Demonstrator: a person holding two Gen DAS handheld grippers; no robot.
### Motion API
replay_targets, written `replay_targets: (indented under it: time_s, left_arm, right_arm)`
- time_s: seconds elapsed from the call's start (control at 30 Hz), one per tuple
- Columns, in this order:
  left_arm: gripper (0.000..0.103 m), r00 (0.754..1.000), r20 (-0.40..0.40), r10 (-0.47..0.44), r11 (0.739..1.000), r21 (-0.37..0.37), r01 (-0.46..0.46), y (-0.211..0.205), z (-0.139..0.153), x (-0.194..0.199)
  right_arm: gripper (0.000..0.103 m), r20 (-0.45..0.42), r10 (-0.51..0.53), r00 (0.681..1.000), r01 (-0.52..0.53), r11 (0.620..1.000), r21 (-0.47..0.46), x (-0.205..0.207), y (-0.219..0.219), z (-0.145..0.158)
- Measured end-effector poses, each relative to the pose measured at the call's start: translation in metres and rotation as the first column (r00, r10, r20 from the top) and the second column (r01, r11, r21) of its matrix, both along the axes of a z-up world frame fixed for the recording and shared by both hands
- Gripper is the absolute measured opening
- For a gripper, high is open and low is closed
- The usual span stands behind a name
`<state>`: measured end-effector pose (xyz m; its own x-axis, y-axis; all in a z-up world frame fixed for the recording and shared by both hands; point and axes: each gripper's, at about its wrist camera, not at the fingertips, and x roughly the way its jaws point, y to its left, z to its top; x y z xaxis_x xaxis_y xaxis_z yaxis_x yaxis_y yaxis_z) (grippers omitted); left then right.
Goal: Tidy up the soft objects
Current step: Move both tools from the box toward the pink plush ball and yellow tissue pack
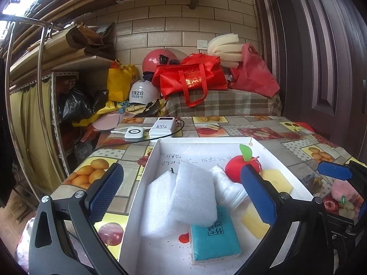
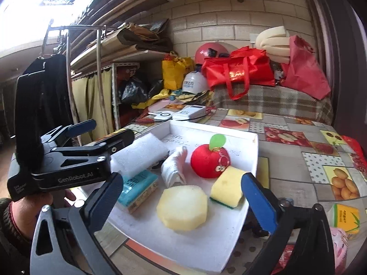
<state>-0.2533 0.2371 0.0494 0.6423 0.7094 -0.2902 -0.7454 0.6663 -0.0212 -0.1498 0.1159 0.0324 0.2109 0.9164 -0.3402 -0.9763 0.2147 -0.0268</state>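
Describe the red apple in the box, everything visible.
The apple is a round red plush-looking toy, fuzzy surface, with a flat green leaf standing up on top, a small red ring charm and a cartoon face on its front. It sits upright toward the far side of the white box, resting on the box floor. The yellow sponge touches its near side; the white cloth lies just beside it. Neither gripper holds it.
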Motion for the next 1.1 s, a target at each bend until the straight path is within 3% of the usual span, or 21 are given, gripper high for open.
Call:
replay_targets:
  time_s: [0.27, 0.33, 0.43, 0.5, 0.63, 0.73, 0.8, 0.9, 1.0, 1.1]
  left_arm:
    - [0.103, 0.999, 0.029, -0.041, 0.999, -0.001, 0.041, -0.01, 0.002, -0.003]
    - [0.103, 0.996, 0.056, -0.067, 0.998, 0.015, 0.066, -0.017, 0.005, -0.007]
    - [0.103, 0.991, 0.076, -0.108, 0.993, 0.059, 0.104, -0.031, 0.009, -0.008]
    - [0.103, 0.985, 0.089, -0.146, 0.987, 0.074, 0.139, -0.039, 0.012, -0.008]
    - [0.103, 0.966, 0.114, -0.233, 0.972, 0.019, 0.233, -0.05, 0.013, 0.002]
    - [0.103, 0.949, 0.032, -0.313, 0.95, 0.017, 0.313, -0.065, 0.01, 0.023]
    - [0.103, 0.928, -0.009, -0.372, 0.928, 0.006, 0.372, -0.075, 0.008, 0.035]
    - [0.103, 0.881, 0.0, -0.473, 0.879, -0.067, 0.472, -0.085, 0.007, 0.05]
    - [0.103, 0.843, -0.02, -0.538, 0.841, -0.086, 0.534, -0.099, 0.006, 0.063]
    - [0.103, 0.82, -0.071, -0.568, 0.822, -0.079, 0.564, -0.115, 0.005, 0.078]
  right_arm:
    - [0.103, 0.029, -0.046, 0.999, 0.046, 0.998, 0.032, -0.001, -0.019, 0.003]
    - [0.103, 0.029, -0.094, 0.995, 0.09, 0.991, 0.1, 0.004, -0.038, 0.009]
    - [0.103, 0.013, -0.207, 0.978, 0.197, 0.948, 0.251, 0.015, -0.079, 0.021]
    - [0.103, -0.012, -0.253, 0.967, 0.246, 0.924, 0.292, 0.027, -0.1, 0.024]
    - [0.103, -0.075, -0.345, 0.936, 0.353, 0.904, 0.241, 0.071, -0.136, 0.026]
    - [0.103, -0.113, -0.426, 0.898, 0.44, 0.864, 0.243, 0.105, -0.171, 0.027]
    - [0.103, -0.14, -0.455, 0.88, 0.476, 0.847, 0.236, 0.126, -0.191, 0.028]
    - [0.103, -0.149, -0.502, 0.852, 0.522, 0.838, 0.159, 0.151, -0.207, 0.024]
    - [0.103, -0.201, -0.438, 0.876, 0.463, 0.882, 0.094, 0.16, -0.21, 0.017]
    - [0.103, -0.173, -0.404, 0.898, 0.413, 0.91, 0.022, 0.159, -0.195, 0.014]
